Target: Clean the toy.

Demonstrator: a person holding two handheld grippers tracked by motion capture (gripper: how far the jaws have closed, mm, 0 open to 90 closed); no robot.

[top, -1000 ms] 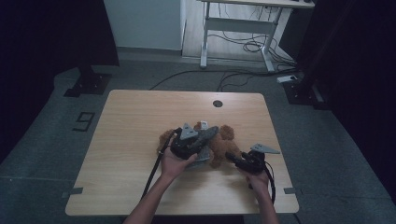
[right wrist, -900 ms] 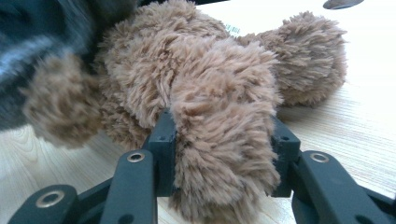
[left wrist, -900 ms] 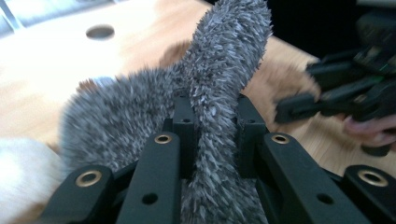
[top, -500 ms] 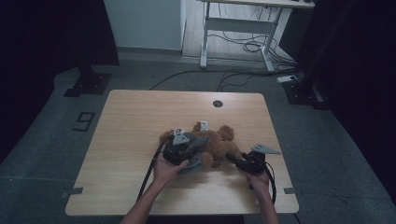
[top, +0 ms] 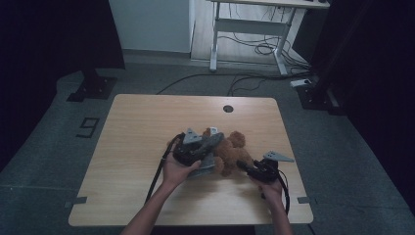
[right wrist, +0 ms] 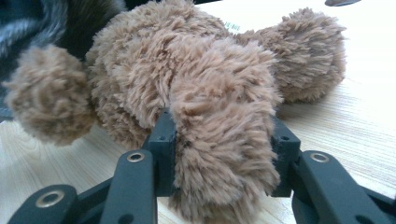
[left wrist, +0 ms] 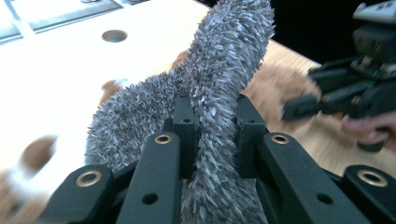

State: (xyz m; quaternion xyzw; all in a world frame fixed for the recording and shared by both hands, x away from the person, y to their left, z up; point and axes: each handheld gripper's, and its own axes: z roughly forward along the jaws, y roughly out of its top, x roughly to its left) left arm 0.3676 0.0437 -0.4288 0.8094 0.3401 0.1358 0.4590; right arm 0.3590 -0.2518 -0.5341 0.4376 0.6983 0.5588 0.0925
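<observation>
A brown plush toy lies on the wooden table, right of its middle. A grey fuzzy fabric piece hangs against the toy's left side. My left gripper is shut on that grey fabric, which rises in a strip between the jaws of the left gripper. My right gripper is at the toy's near right side. In the right gripper view, the right gripper is shut on a brown plush limb, and the toy's body lies on the table behind it.
A round cable hole sits near the table's far edge. On the floor behind stand a white desk frame with loose cables and a black stand base at the left. The other hand's gripper is close at the right.
My left hand has shifted a little to the left with the grey fabric held in its jaws. The right hand and the toy's limb have stayed put.
</observation>
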